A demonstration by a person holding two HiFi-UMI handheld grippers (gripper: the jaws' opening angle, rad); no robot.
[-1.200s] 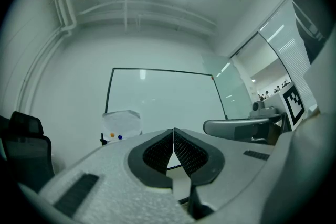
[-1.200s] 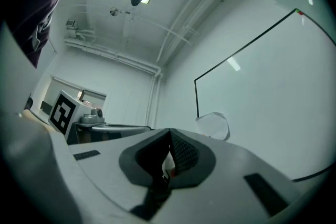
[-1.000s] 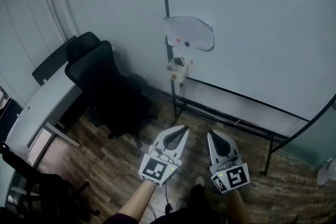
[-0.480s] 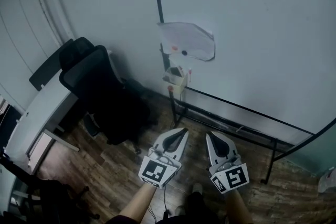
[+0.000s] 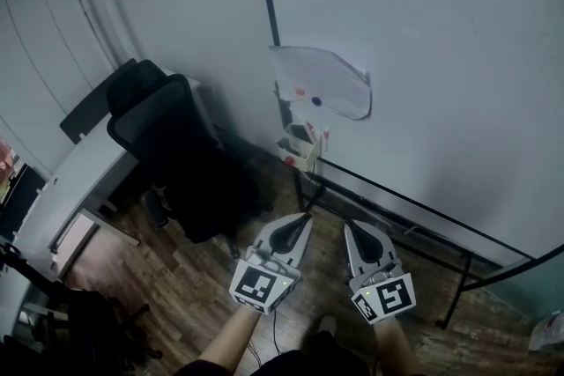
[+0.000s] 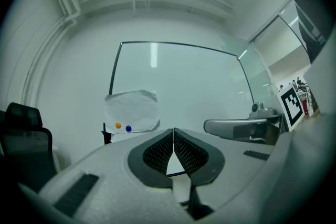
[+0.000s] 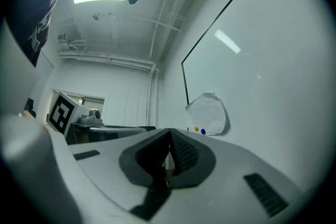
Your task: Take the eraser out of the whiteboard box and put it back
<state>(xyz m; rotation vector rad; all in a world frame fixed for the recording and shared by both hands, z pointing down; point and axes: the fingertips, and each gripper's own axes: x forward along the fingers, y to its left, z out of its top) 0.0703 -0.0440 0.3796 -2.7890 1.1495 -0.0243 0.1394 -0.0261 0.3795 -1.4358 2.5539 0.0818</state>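
Both left gripper (image 5: 309, 217) and right gripper (image 5: 348, 224) hover closed, empty.

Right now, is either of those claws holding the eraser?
No, the left gripper and right gripper are both shut with nothing between their jaws, well short of the whiteboard box.

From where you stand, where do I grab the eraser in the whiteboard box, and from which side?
Probably its upper end, from above: the whiteboard box hangs at the lower left corner of the whiteboard, open at the top, and the dark eraser shows only there; walls cover the rest. Open the right gripper first; it is shut.
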